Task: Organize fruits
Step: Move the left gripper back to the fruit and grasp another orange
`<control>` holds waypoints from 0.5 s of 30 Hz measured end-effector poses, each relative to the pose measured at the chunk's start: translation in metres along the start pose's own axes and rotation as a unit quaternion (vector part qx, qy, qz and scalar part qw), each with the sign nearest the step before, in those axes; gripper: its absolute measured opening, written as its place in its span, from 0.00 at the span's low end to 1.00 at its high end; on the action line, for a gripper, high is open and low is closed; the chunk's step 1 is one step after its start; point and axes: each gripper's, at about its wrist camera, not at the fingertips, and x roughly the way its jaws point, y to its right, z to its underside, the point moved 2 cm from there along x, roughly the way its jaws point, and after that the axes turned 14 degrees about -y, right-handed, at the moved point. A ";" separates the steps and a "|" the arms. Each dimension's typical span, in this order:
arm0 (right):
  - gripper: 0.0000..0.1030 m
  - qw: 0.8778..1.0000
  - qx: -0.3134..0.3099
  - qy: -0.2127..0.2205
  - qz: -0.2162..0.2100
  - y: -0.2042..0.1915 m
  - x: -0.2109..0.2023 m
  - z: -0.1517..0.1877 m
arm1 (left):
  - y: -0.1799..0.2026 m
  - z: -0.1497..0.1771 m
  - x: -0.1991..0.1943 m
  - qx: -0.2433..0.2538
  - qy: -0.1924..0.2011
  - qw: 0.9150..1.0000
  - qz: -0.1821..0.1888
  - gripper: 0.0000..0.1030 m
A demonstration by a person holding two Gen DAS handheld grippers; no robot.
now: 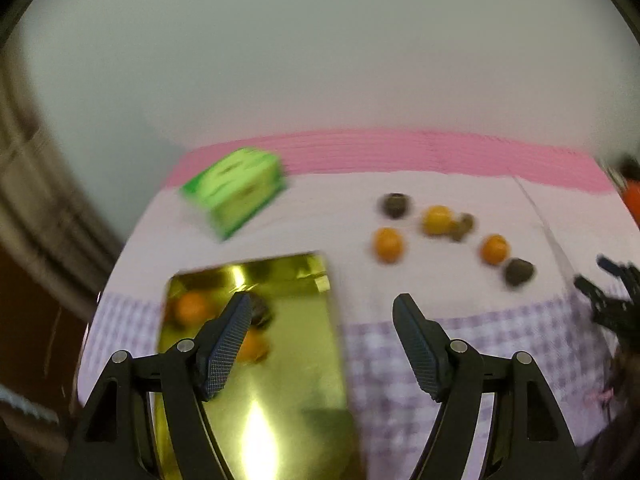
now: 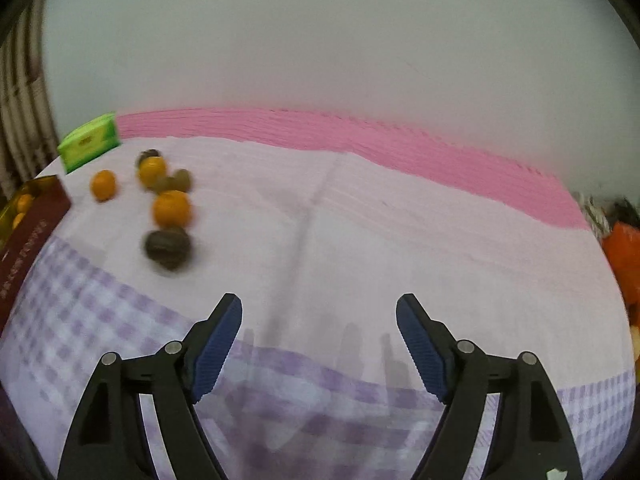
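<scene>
A shiny gold box (image 1: 280, 360) lies on the cloth and holds two oranges (image 1: 191, 308) and a dark brown fruit (image 1: 262, 313). My left gripper (image 1: 322, 306) is open and empty above the box's right side. Loose on the cloth further right lie three oranges (image 1: 387, 244) and several dark brown fruits (image 1: 519, 272). In the right wrist view the same pile lies at the upper left, with an orange (image 2: 172, 209) and a brown fruit (image 2: 168, 248) nearest. My right gripper (image 2: 319, 307) is open and empty over bare cloth, right of the pile.
A green carton (image 1: 236, 190) lies behind the gold box; it also shows in the right wrist view (image 2: 89, 142). The box's maroon side (image 2: 30, 236) is at the left edge. The pink-and-lilac checked cloth (image 2: 360, 220) covers the table. Orange items (image 2: 622, 256) sit at the far right.
</scene>
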 end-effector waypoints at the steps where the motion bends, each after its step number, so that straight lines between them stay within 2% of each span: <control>1: 0.75 1.000 0.006 -0.001 -0.001 0.005 0.002 0.001 | 0.012 -0.010 0.005 0.016 -0.006 1.000 0.008 0.71; 4: 0.75 1.000 0.023 -0.007 -0.010 0.015 0.010 0.006 | 0.037 -0.040 0.024 0.042 -0.025 0.998 0.038 0.71; 8: 0.78 0.999 0.038 -0.008 -0.026 0.020 0.012 0.005 | 0.047 -0.075 0.062 0.046 -0.056 0.997 0.034 0.71; 10: 0.80 0.999 0.040 -0.011 -0.028 0.021 0.013 0.006 | 0.048 -0.085 0.084 0.038 -0.080 0.995 0.038 0.71; 12: 0.81 0.999 0.035 -0.011 -0.029 0.017 0.013 0.005 | 0.043 -0.094 0.106 0.024 -0.106 0.992 0.059 0.69; 15: 0.82 0.999 0.023 -0.013 -0.032 0.014 0.013 0.006 | 0.042 -0.096 0.132 0.013 -0.129 0.990 0.063 0.68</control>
